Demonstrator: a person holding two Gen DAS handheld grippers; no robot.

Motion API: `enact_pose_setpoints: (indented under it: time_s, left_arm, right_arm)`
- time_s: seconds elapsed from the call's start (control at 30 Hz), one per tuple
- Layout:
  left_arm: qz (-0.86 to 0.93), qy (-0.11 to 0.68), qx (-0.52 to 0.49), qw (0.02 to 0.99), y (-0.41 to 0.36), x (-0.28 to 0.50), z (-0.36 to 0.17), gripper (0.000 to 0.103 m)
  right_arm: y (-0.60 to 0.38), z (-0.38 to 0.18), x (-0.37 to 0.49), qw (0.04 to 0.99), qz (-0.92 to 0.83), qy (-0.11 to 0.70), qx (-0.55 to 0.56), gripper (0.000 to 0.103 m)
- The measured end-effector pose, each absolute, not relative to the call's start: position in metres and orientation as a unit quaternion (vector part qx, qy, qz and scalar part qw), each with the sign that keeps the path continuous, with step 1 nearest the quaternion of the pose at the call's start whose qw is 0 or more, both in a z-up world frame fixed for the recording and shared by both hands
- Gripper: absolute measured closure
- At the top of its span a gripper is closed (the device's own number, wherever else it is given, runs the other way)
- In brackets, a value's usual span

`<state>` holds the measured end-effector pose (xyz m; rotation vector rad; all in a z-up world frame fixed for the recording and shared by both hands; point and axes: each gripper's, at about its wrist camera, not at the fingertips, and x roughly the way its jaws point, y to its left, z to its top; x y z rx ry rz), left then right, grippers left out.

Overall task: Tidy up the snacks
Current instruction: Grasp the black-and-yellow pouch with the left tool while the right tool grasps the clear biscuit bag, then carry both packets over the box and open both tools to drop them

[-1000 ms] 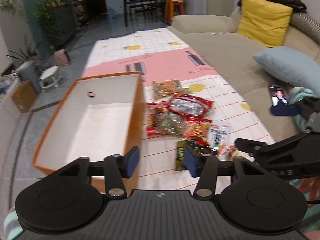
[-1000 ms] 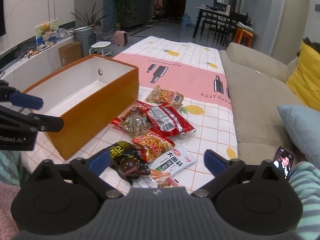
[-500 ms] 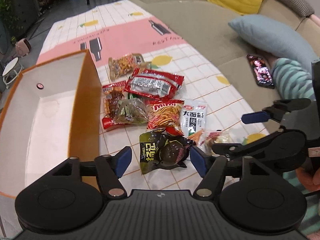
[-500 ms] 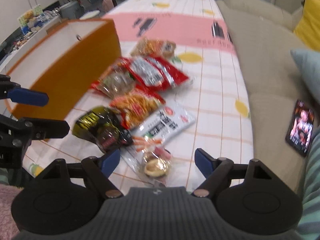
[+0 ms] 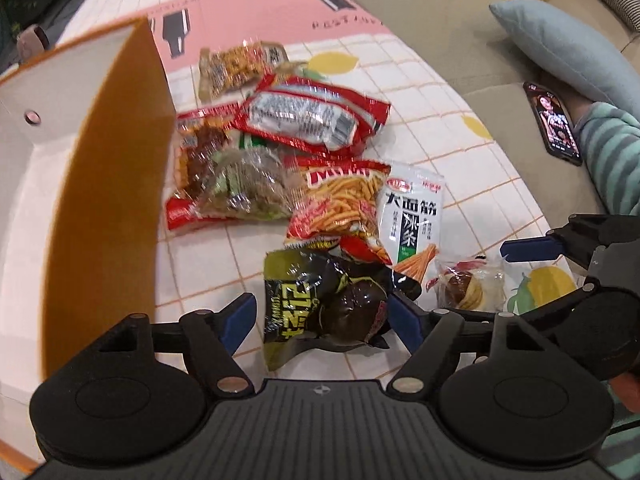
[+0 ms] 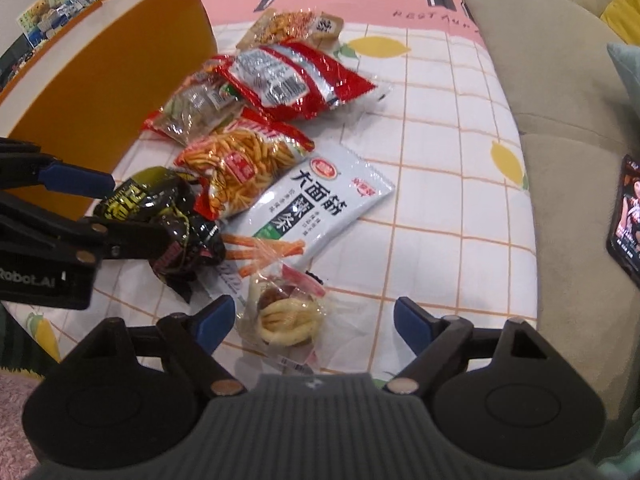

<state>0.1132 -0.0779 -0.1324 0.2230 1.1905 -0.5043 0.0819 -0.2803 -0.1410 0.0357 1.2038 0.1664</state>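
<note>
Several snack packets lie on the checked cloth next to an open orange box. My left gripper is open, its blue pads on either side of a dark yellow-lettered packet, which also shows in the right wrist view. My right gripper is open around a clear packet holding a pastry, seen in the left wrist view too. Beyond lie a white noodle-stick packet, an orange stick-snack bag and a red packet.
A beige sofa runs along the right of the cloth, with a blue cushion and a lit phone on it. The box stands on the left, its inside white.
Both grippers have dropped lower and closer to the snacks. The left now straddles the dark packet and the right straddles the pastry packet. Both stay open.
</note>
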Motion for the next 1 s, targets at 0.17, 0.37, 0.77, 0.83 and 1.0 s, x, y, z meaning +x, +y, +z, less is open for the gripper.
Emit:
enact_pose_setpoints:
  time_s: [0.17, 0.37, 0.77, 0.83, 1.0]
  left_arm:
    - [-0.239, 0.564, 0.084, 0.786, -0.077, 0.115, -0.144, 0.018]
    - [-0.255, 0.566, 0.077, 0.78, -0.082, 0.112, -0.152, 0.05]
    - [-0.244, 0.56, 0.073, 0.789, -0.078, 0.098, -0.141, 0.064]
    - [-0.236, 0.558, 0.069, 0.793, -0.075, 0.095, -0.133, 0.064]
    - [-0.225, 0.541, 0.06, 0.808, -0.065, 0.086, -0.107, 0.064]
  right_arm:
    - [-0.282, -0.148, 0.084, 0.813, 0.08, 0.576, 0.031, 0.026]
    - [-0.275, -0.147, 0.082, 0.815, 0.099, 0.57, 0.03, 0.052]
    - [-0.268, -0.136, 0.072, 0.825, 0.11, 0.554, 0.031, 0.068]
    - [-0.267, -0.132, 0.07, 0.828, 0.111, 0.549, 0.028, 0.068]
    - [-0.262, -0.116, 0.062, 0.837, 0.114, 0.534, 0.019, 0.068]
